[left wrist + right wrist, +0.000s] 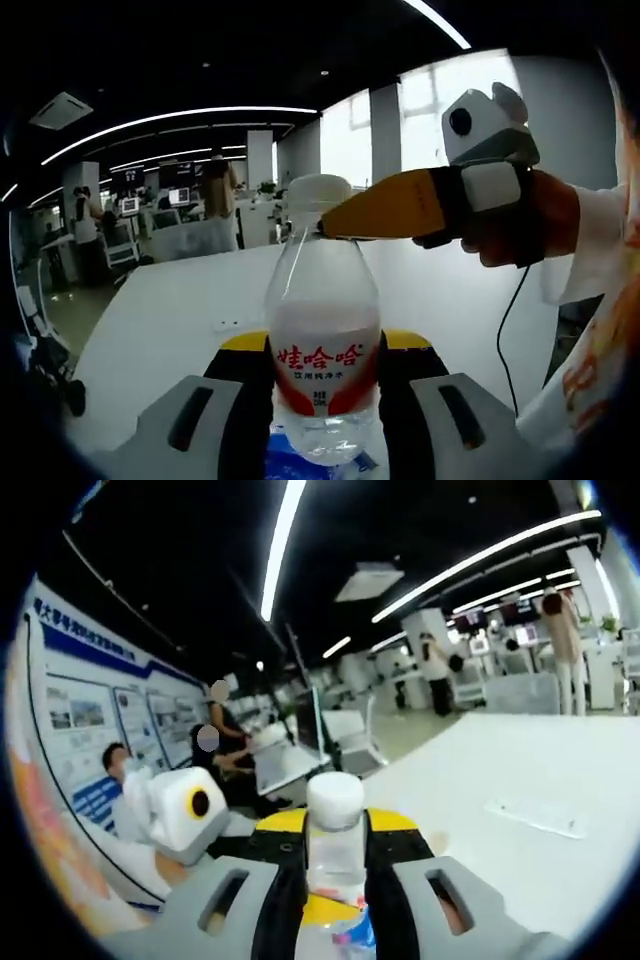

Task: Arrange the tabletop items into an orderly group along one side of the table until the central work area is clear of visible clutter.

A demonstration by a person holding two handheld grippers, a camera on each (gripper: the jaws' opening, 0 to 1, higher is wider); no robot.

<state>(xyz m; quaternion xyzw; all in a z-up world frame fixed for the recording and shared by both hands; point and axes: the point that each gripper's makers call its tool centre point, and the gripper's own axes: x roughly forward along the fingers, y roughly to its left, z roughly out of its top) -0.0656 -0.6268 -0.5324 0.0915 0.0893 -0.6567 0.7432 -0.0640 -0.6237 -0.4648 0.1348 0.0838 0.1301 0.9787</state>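
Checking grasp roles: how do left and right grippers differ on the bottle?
The left gripper clamps the water bottle around its labelled body from below; the right gripper pinches high at the neck, under the white cap. Left comes in along the bottle, right from the side. Both are shut on the same bottle.

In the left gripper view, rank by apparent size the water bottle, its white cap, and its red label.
1. Water bottle, held between the left tongs.
2. Red label.
3. White cap, gripped by the right tongs.

Bottle upright between left tongs, above table
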